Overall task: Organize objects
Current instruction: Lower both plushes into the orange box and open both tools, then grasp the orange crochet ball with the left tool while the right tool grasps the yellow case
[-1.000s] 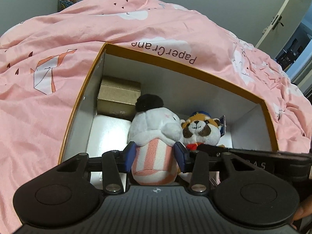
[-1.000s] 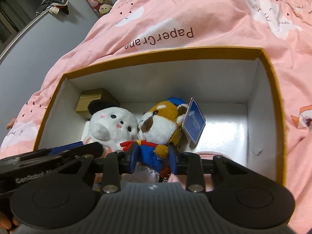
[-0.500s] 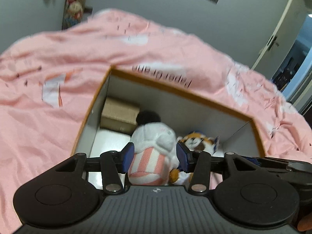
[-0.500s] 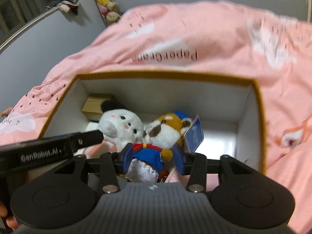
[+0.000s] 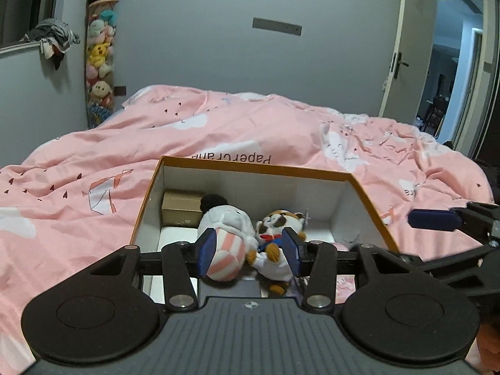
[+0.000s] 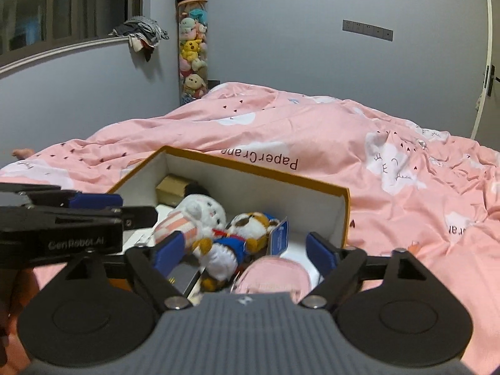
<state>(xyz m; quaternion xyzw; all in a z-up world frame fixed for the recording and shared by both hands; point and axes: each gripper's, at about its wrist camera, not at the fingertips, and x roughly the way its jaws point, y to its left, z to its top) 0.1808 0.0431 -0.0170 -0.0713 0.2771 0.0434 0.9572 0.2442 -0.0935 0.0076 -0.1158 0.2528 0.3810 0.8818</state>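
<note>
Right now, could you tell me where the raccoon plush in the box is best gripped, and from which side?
Grip the raccoon plush across its blue-clothed body, coming down from above through the open top of the box. It lies on its back, pressed against the white plush, so the box walls probably block a side approach.

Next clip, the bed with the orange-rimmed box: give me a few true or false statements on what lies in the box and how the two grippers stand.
1. The white plush with the pink-striped body lies in the orange-rimmed white box. True.
2. The orange and white plush in blue clothes lies outside the box on the pink duvet. False: it lies in the box, beside the white plush.
3. The right gripper is open and grips nothing. True: its jaws have just been opening.
4. A small brown cardboard box sits in a far corner of the box. True.
5. The box is closed with a lid. False: it is open, with no lid in view.
</note>
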